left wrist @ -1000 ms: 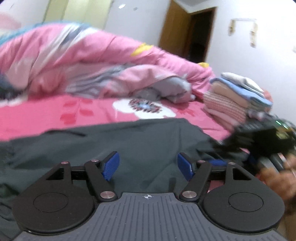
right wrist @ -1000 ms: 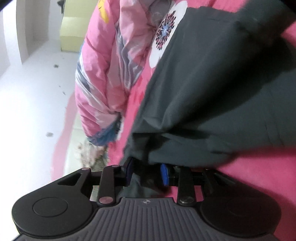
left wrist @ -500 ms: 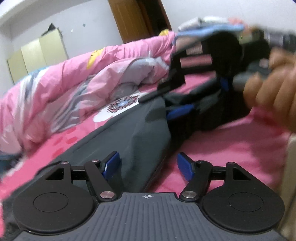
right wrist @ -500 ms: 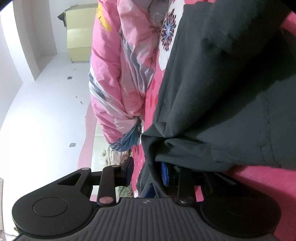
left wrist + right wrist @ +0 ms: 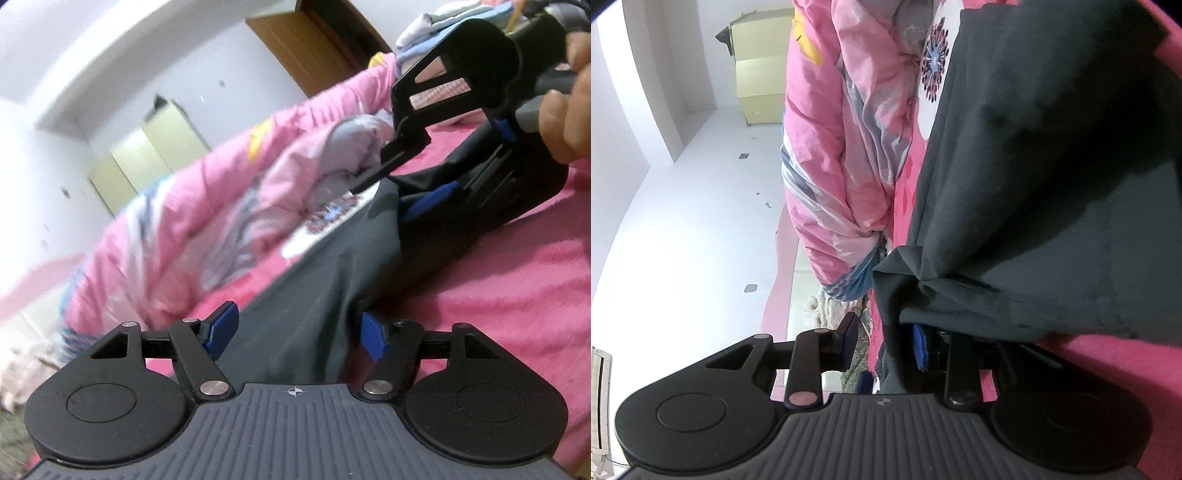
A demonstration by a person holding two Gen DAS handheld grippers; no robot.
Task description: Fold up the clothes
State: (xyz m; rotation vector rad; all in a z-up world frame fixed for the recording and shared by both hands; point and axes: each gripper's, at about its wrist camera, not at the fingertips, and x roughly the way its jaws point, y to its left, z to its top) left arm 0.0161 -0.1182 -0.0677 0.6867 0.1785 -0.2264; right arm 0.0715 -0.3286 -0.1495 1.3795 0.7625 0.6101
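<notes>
Though hidden from right wrist, person's hand [image 5: 565, 122] behind right tongs [image 5: 400, 184] gripping dark garment [image 5: 314, 295]; left tongs [image 5: 295, 328] open.

Pink bed [image 5: 517, 280] w/ dark garment [image 5: 314, 295], quilt [image 5: 166, 229]

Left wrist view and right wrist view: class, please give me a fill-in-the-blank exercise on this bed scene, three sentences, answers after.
1. The garment lying on the bed is dark ____.
2. The bedsheet under it is ____.
3. The left gripper has its jaws ____, with cloth between them.

Missing words: grey; pink; open
</notes>
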